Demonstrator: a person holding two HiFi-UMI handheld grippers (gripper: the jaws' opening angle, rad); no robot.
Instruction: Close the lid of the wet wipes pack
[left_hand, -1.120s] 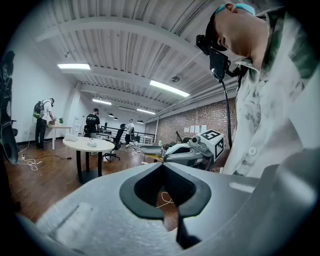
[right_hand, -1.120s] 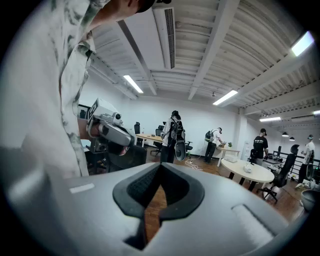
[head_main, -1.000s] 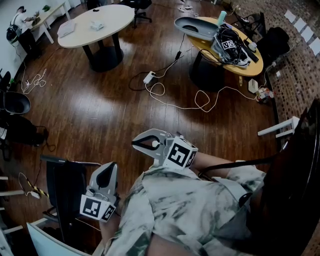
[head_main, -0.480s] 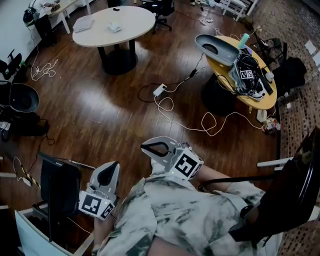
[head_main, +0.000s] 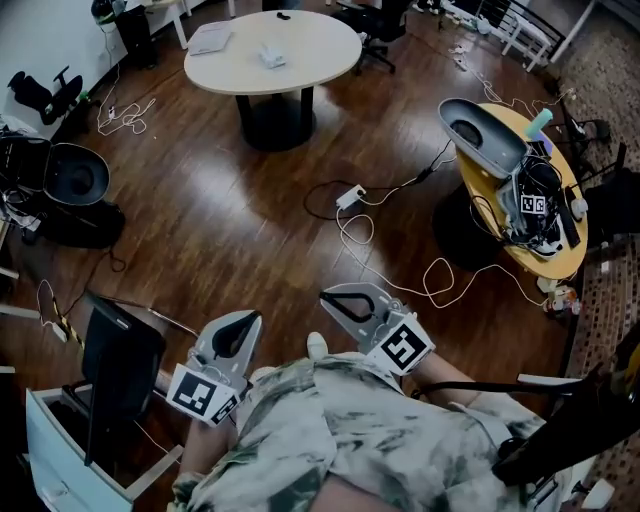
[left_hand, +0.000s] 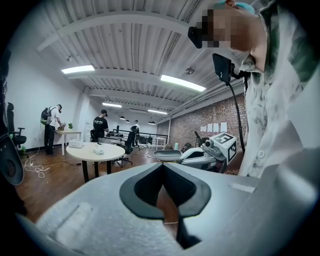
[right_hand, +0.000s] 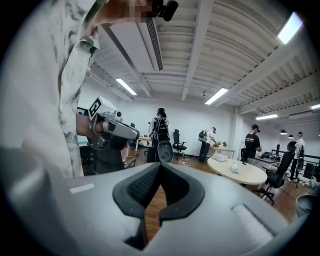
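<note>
The left gripper is squeezed closed and empty, above the wood floor. Far off, a small white thing in the middle of the round white table may be the wet wipes pack. The right gripper is closed and empty too.

Round white table, cluttered yellow table, white power strip on wooden floor.

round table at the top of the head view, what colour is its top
The round table has a white top, clearest in the head view.
</note>
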